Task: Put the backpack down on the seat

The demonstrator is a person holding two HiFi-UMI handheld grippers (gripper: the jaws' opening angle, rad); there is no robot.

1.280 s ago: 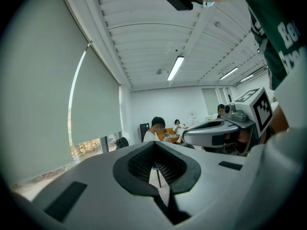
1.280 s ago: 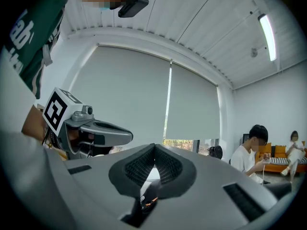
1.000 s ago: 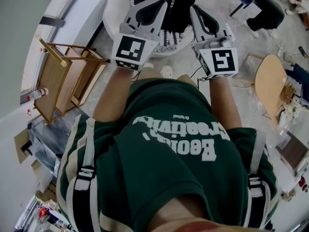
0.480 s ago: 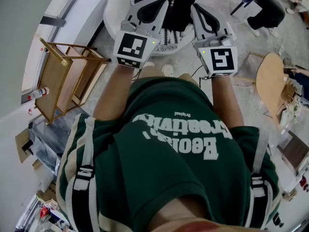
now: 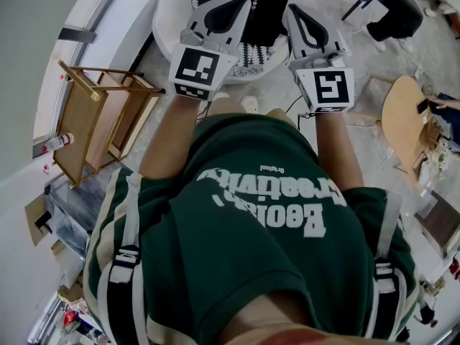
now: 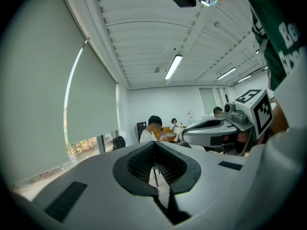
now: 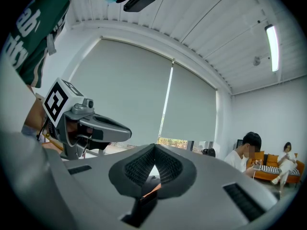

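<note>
Beige and black backpack straps [image 5: 123,264] run over both of the person's shoulders; the pack itself is hidden behind the body. Ahead, by the grippers' tips, stands a white round seat [image 5: 167,16] with a black thing [image 5: 262,6] lying on it. My left gripper [image 5: 236,4] and right gripper [image 5: 293,14] are held side by side in front of the green shirt, above the seat's near edge. Both are shut with nothing between the pads. The left gripper [image 6: 154,145] sees the right gripper [image 6: 217,129] beside it. The right gripper [image 7: 154,150] sees the left gripper [image 7: 91,126].
A wooden frame stool [image 5: 100,117] stands at the left by the wall. A round wooden chair [image 5: 402,117] is at the right and a dark chair [image 5: 392,9] at the far right. Seated people [image 6: 154,128] are across the room, and a roller blind [image 7: 144,99] covers the window.
Both grippers have crept slightly forward over the seat. Their jaws stay shut.
</note>
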